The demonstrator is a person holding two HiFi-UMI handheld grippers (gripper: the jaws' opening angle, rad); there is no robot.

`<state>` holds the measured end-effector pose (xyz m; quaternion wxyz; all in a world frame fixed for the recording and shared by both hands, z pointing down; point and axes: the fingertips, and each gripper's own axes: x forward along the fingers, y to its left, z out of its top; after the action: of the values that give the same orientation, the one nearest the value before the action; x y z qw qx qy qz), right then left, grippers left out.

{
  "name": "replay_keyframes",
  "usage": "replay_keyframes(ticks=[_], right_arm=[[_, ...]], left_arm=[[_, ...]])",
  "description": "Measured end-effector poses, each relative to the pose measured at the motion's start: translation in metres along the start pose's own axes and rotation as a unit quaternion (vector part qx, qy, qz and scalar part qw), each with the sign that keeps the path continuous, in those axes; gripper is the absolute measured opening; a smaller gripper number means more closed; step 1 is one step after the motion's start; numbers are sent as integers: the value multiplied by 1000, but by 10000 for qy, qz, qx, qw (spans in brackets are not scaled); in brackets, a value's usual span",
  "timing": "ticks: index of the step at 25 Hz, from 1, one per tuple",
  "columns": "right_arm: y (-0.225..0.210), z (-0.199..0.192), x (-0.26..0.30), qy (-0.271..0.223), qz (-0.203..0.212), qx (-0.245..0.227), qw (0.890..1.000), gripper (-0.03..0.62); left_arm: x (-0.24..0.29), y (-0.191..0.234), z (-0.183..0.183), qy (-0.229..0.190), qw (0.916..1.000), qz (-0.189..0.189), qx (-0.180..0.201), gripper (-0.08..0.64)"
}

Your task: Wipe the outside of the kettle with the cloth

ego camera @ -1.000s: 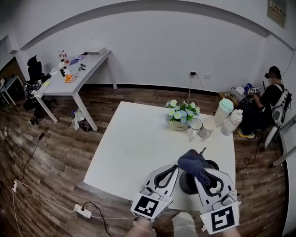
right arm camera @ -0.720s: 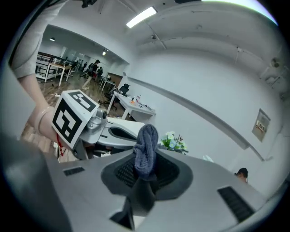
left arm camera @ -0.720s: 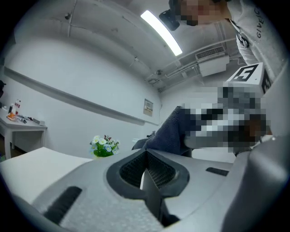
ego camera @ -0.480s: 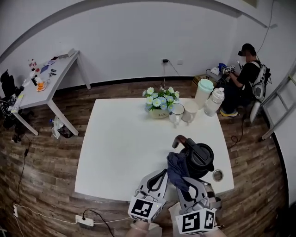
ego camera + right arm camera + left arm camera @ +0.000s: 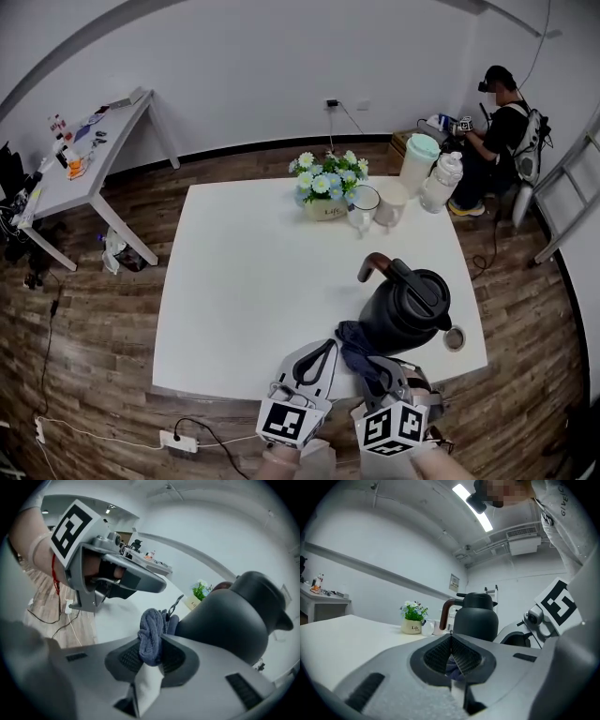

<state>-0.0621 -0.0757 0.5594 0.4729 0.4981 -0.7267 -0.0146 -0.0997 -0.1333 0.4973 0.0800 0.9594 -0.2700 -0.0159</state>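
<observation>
A black kettle (image 5: 410, 309) with a brown handle (image 5: 372, 265) stands upright near the front right of the white table (image 5: 253, 281). My right gripper (image 5: 371, 364) is shut on a dark blue cloth (image 5: 359, 349). The cloth lies against the kettle's lower near side. In the right gripper view the bunched cloth (image 5: 152, 634) sticks out of the jaws beside the kettle (image 5: 234, 616). My left gripper (image 5: 329, 346) is shut with nothing in it, just left of the cloth. The left gripper (image 5: 451, 637) points at the kettle (image 5: 476, 618).
A flower pot (image 5: 326, 194), two mugs (image 5: 375, 203) and two tall jugs (image 5: 429, 167) stand at the table's far side. A small round object (image 5: 455, 339) lies right of the kettle. A person (image 5: 506, 122) sits at the far right; a side table (image 5: 84, 150) stands far left.
The cloth in my right gripper has come down from the kettle's top to its lower near side. Both grippers have drawn nearer to the front edge, and the view has shifted.
</observation>
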Motion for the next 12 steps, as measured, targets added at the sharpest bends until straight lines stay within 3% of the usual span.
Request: replay_keyframes(ticks=[5, 8, 12], right_arm=[[-28, 39, -49, -1076, -233, 510, 9926, 55], [-57, 60, -96, -1641, -796, 283, 9828, 55], [-97, 79, -147, -2241, -1563, 42, 9620, 55]], left_arm=[[3, -11, 16, -105, 9999, -77, -6, 6], [7, -29, 36, -299, 9994, -161, 56, 6], [13, -56, 79, -729, 9967, -359, 36, 6]])
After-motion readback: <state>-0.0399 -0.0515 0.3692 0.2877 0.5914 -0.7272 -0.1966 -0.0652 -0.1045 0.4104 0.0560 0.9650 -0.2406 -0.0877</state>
